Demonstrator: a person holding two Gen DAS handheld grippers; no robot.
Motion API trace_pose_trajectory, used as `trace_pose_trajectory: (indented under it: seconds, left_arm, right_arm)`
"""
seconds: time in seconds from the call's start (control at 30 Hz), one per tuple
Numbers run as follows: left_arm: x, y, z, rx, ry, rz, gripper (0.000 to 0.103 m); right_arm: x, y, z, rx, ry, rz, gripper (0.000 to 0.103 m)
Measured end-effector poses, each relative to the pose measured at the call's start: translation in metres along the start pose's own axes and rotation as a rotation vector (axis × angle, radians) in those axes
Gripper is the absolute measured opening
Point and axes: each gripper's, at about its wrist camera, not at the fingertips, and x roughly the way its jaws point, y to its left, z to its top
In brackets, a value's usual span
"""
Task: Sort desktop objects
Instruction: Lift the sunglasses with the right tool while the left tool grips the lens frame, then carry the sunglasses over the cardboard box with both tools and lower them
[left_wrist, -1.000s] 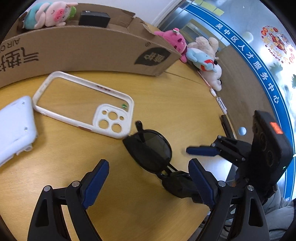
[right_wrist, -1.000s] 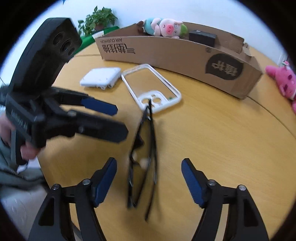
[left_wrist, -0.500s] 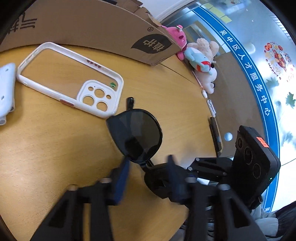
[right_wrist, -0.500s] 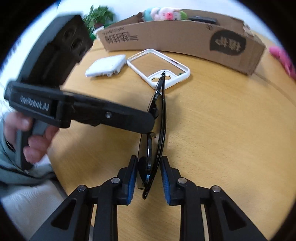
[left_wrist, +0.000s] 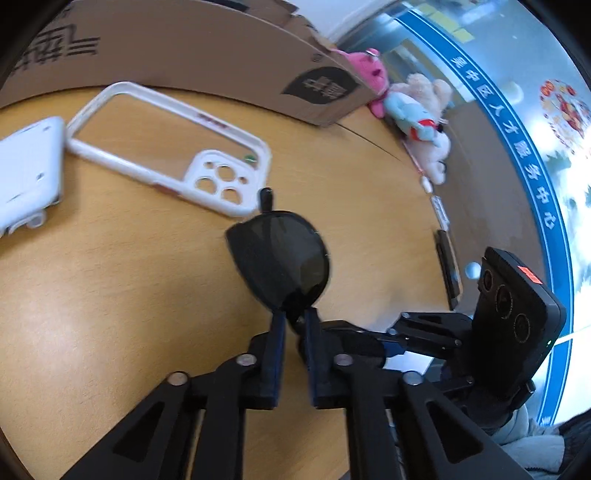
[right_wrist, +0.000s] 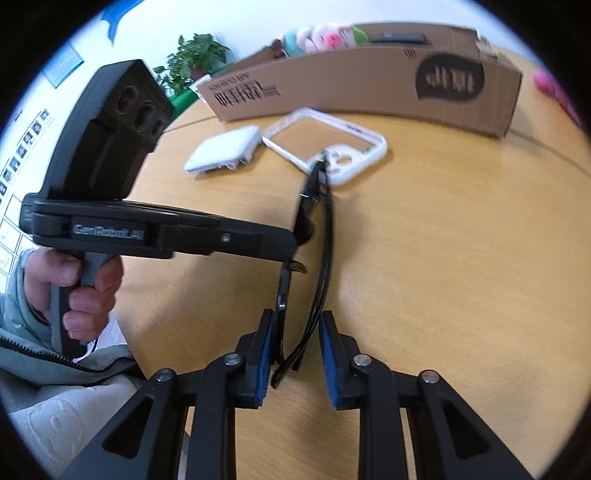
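Note:
Black sunglasses (left_wrist: 284, 258) are held folded just above the wooden table (left_wrist: 110, 295), close to its front edge. My left gripper (left_wrist: 295, 325) pinches them at the bridge beside the lens; its jaws are opening slightly, with the frame still between the pads. My right gripper (right_wrist: 295, 332) is shut on the other end, with the lens and a temple arm (right_wrist: 328, 236) squeezed between its blue pads. In the right wrist view the left gripper (right_wrist: 291, 240) comes in from the left, held by a person's hand (right_wrist: 85, 288).
A white phone case (left_wrist: 225, 181) and a white flat device (left_wrist: 26, 173) lie behind the sunglasses. A long cardboard box (left_wrist: 184, 48) stands across the back with a pig plush (right_wrist: 325, 35) in it. More plush toys (left_wrist: 421, 118) sit at the table's right rim.
Both grippers stood open on either side of the sunglasses a second ago. Both have since closed on them, the left at the bridge and the right at the far lens.

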Motion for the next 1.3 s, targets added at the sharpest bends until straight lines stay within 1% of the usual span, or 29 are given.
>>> trace_pose_trajectory:
  seconds: [0.03,0.1,0.17,0.2,0.23,0.27,0.3,0.33,0.37,0.53,0.6,0.7,0.77,1.07,1.2,1.3]
  left_arm:
    - [0.000,0.002,-0.001,-0.011,0.005,0.019,0.028]
    - [-0.002,0.007,-0.002,-0.047,0.004,-0.038,0.042]
    - [-0.001,0.008,-0.003,-0.057,0.013,-0.081,0.049]
    - [0.004,0.007,-0.003,-0.060,0.025,-0.108,0.049]
    - [0.008,0.008,-0.004,-0.068,0.039,-0.154,0.049]
    - [0.013,0.010,-0.005,-0.082,0.051,-0.197,0.043]
    - [0.018,0.011,-0.007,-0.099,0.069,-0.221,0.034]
    - [0.022,0.010,-0.008,-0.103,0.072,-0.233,0.030]
    - [0.022,0.009,-0.008,-0.099,0.068,-0.236,0.029]
    - [0.015,0.009,-0.007,-0.109,0.030,-0.243,0.025]
    - [0.009,0.004,-0.005,-0.094,0.006,-0.221,0.024]
    - [-0.006,0.000,0.002,-0.079,-0.032,-0.206,0.024]
    - [-0.019,-0.004,0.010,-0.063,-0.069,-0.187,0.021]
    - [-0.060,-0.022,0.046,0.006,-0.190,-0.144,0.021]
    - [-0.085,-0.025,0.068,0.052,-0.254,-0.129,0.017]
    - [-0.108,-0.019,0.087,0.091,-0.300,-0.110,0.017]
  right_arm:
    - [0.000,-0.002,0.000,0.011,-0.002,0.009,0.022]
    - [-0.002,-0.005,-0.001,0.022,-0.009,0.010,0.022]
    - [-0.001,-0.009,-0.002,0.046,-0.013,0.045,0.022]
    - [0.000,-0.011,-0.002,0.060,-0.016,0.071,0.022]
    - [0.002,-0.012,-0.002,0.076,-0.018,0.099,0.022]
    - [0.003,-0.014,-0.003,0.093,-0.019,0.131,0.022]
    - [0.003,-0.017,-0.005,0.109,-0.023,0.162,0.022]
    - [0.003,-0.016,-0.006,0.116,-0.027,0.181,0.022]
    - [0.003,-0.016,-0.007,0.118,-0.029,0.183,0.022]
    - [-0.002,-0.017,-0.006,0.137,-0.056,0.212,0.022]
    - [-0.006,-0.014,-0.001,0.123,-0.072,0.214,0.022]
    - [-0.015,-0.005,0.010,0.101,-0.104,0.222,0.022]
    - [-0.020,0.002,0.020,0.082,-0.127,0.227,0.021]
    - [-0.030,0.028,0.073,-0.040,-0.202,0.201,0.020]
    - [-0.034,0.041,0.100,-0.117,-0.226,0.177,0.020]
    - [-0.036,0.050,0.126,-0.180,-0.251,0.158,0.020]
